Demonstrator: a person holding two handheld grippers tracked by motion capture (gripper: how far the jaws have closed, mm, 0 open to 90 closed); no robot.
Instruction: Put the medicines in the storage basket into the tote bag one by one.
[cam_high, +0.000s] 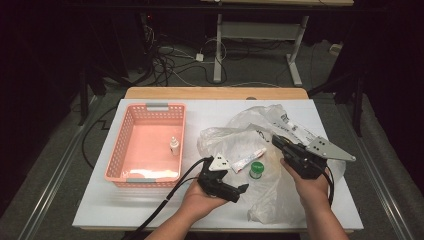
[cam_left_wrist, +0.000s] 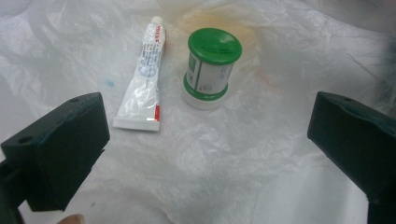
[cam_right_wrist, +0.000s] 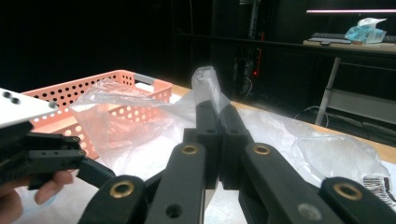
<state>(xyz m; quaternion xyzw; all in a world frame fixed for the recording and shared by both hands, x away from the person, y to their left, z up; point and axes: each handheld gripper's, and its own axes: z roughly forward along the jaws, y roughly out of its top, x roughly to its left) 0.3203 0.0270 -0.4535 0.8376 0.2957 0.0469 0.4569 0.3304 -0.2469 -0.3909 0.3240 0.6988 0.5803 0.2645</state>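
Nearest the person, the left gripper (cam_high: 239, 192) hovers low over the crumpled clear plastic bag (cam_high: 260, 145), its jaws spread wide with nothing between them. Just beyond it, the small white jar with a green lid (cam_left_wrist: 209, 70) stands upright on the plastic, with the white squeeze tube with red print (cam_left_wrist: 144, 74) lying just to its left. To the right, the right gripper (cam_right_wrist: 217, 116) is clamped shut on a pinch of the bag and holds it up. The step looks like emptying the bag; next the open jaws should close around the jar or tube, then carry it to the far-left pink perforated plastic basket (cam_high: 120, 150), where a small white dropper bottle (cam_high: 174, 145) already stands.
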